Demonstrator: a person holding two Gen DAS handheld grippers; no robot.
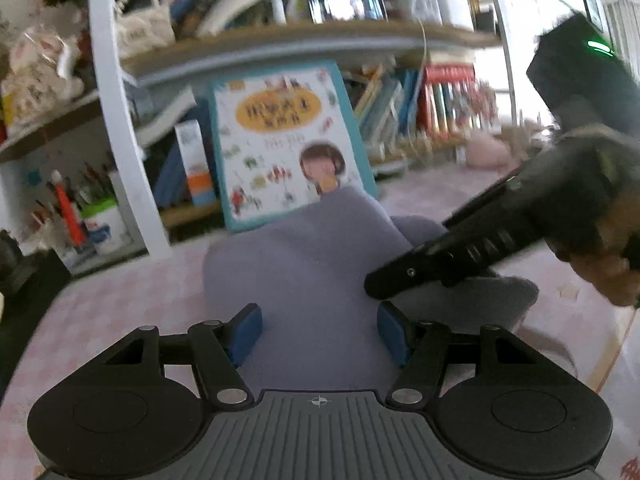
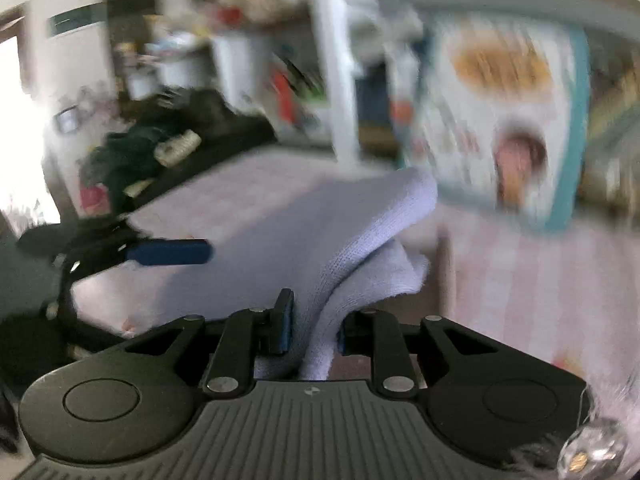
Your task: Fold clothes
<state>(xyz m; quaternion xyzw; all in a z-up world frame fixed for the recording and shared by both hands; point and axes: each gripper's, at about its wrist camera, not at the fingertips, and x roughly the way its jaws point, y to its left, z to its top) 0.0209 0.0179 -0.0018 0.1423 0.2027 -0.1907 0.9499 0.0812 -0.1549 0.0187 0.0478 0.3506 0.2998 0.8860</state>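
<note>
Lavender knit fabric: one garment (image 1: 308,264) lies bunched on the pink checked tablecloth (image 1: 120,300), in front of one large picture book (image 1: 288,140) leaning against the shelf unit (image 1: 280,40). Two grippers are present. The left gripper (image 1: 320,332) hovers over the garment's near part, tilted downward, jaws apart and gripping nothing. The right gripper (image 2: 312,328) is clamped on a raised fold of the garment. Bare tablecloth lies open to the right of the garment.
</note>
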